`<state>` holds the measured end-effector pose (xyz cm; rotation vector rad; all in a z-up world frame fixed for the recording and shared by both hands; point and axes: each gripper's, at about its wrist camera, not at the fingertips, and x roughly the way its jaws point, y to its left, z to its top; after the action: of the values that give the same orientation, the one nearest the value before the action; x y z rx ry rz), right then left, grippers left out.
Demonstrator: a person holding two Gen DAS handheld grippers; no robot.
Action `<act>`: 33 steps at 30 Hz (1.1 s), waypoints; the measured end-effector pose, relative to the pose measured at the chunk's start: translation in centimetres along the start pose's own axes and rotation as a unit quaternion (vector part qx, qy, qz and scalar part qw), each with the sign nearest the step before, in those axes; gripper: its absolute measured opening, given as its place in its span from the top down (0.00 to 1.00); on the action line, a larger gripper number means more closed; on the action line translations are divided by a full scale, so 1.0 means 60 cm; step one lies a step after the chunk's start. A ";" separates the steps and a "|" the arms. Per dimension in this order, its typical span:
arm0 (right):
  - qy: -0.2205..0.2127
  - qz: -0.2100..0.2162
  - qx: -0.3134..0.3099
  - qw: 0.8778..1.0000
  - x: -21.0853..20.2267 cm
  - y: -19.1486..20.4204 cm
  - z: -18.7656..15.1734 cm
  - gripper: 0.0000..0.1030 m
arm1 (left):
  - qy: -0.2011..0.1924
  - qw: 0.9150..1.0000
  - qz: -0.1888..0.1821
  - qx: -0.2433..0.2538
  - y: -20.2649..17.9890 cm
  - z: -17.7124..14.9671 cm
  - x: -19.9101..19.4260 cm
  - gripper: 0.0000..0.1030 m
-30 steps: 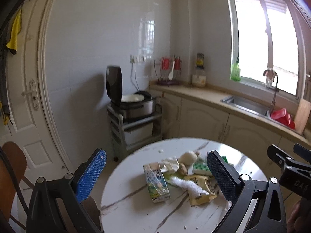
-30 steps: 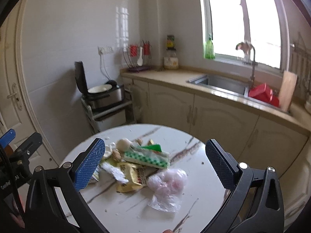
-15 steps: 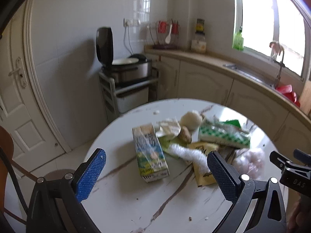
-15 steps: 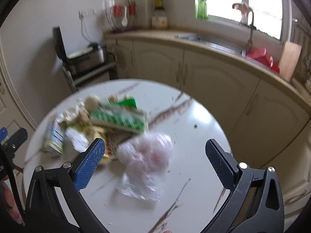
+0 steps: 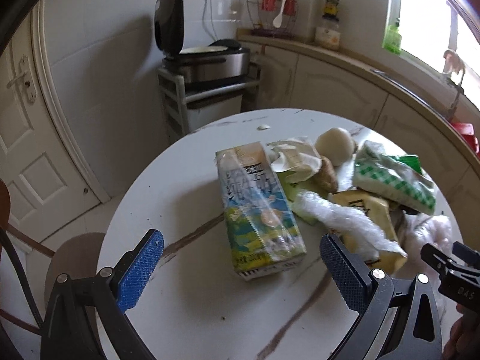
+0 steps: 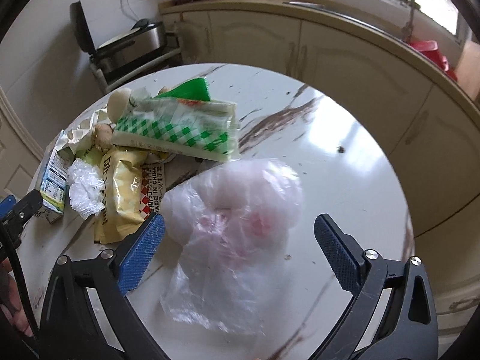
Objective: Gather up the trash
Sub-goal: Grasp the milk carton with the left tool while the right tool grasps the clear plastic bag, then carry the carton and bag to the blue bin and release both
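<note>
On the round desk (image 6: 345,156), one milk carton (image 5: 258,207), one green-checked packet (image 6: 177,129) and one clear bag (image 6: 234,210) lie; left tongs (image 5: 240,265) and right tongs (image 6: 237,244) both gape, empty.

Left black two-finger gripper with blue textured pads (image 5: 240,267): jaws spread wide, nothing between them, angled down. Right black two-finger gripper with blue pads (image 6: 238,252): likewise wide apart and empty, tilted downward.
</note>
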<state>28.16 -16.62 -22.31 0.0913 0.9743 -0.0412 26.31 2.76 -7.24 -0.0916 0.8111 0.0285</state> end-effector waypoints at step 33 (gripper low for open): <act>-0.014 0.067 -0.010 0.998 -0.022 -0.021 -0.021 0.17 | 0.049 0.998 -0.027 0.027 0.087 -0.017 0.036 0.56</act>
<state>26.28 -17.74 -22.03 0.1376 0.9392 0.0910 26.75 7.81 -9.90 -0.0638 0.9058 -0.0498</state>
